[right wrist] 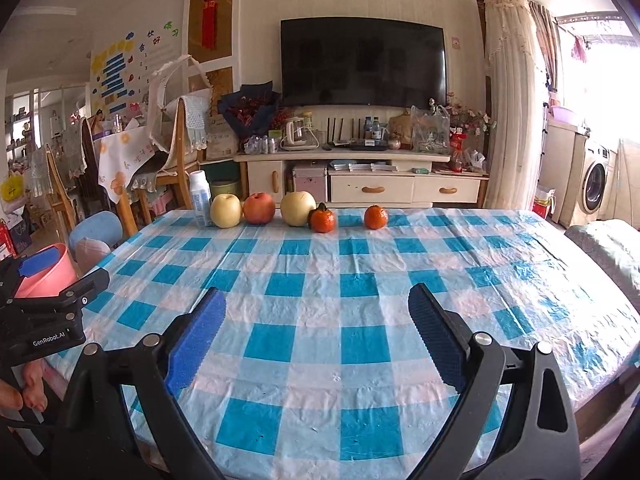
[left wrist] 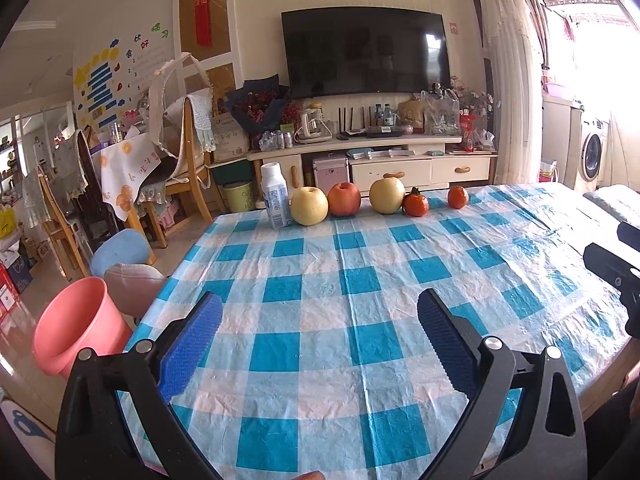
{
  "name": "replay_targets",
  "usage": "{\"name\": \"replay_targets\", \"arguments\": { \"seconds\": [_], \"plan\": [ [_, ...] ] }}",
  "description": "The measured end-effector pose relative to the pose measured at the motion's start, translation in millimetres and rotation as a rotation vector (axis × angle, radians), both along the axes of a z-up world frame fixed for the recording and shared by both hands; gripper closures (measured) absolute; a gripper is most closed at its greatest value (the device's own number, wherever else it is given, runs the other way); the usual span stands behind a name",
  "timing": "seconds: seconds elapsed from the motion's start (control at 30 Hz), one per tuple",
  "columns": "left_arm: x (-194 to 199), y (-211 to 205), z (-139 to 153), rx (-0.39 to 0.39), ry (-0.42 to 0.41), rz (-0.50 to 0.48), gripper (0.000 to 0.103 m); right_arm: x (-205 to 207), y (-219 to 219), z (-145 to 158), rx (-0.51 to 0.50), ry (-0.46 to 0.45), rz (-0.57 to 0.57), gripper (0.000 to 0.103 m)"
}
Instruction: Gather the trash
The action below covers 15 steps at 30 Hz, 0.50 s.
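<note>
A crinkled, glossy plastic tablecloth (right wrist: 320, 320) in blue and white checks is seen. Smooth-skinned fruit (right wrist: 259, 208) and a smooth white plastic bottle (right wrist: 200, 200) are shown. Textured blue rubbery pads (left wrist: 192, 344) are set in matt black plastic. A smooth pink plastic bucket (left wrist: 76, 324) is visible.

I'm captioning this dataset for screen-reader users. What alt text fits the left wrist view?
An open left gripper hovers over a blue-checked tablecloth; at its far edge stand a white bottle, three apples and two tangerines in a row. A pink bucket sits on the floor to the left, a television on the far wall.
</note>
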<state>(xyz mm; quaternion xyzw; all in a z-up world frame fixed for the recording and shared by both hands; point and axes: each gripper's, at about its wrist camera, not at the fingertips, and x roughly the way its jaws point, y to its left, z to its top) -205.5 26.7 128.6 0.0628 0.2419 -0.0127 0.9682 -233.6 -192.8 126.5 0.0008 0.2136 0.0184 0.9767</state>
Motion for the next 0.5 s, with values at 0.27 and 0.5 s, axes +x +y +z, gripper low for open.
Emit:
{"name": "replay_targets", "arguments": {
  "seconds": [0.27, 0.5],
  "plan": [
    [-4.0, -2.4, 3.3, -0.003, -0.002, 0.01, 0.006, -6.8, 2.0, -0.5, -0.038, -0.025, -0.033, 0.009],
    [-2.2, -1.3, 3.6, -0.006, 0.007, 0.028, 0.006, -5.5, 6.5, -1.9, -0.051, -0.029, -0.031, 0.009]
  ]
}}
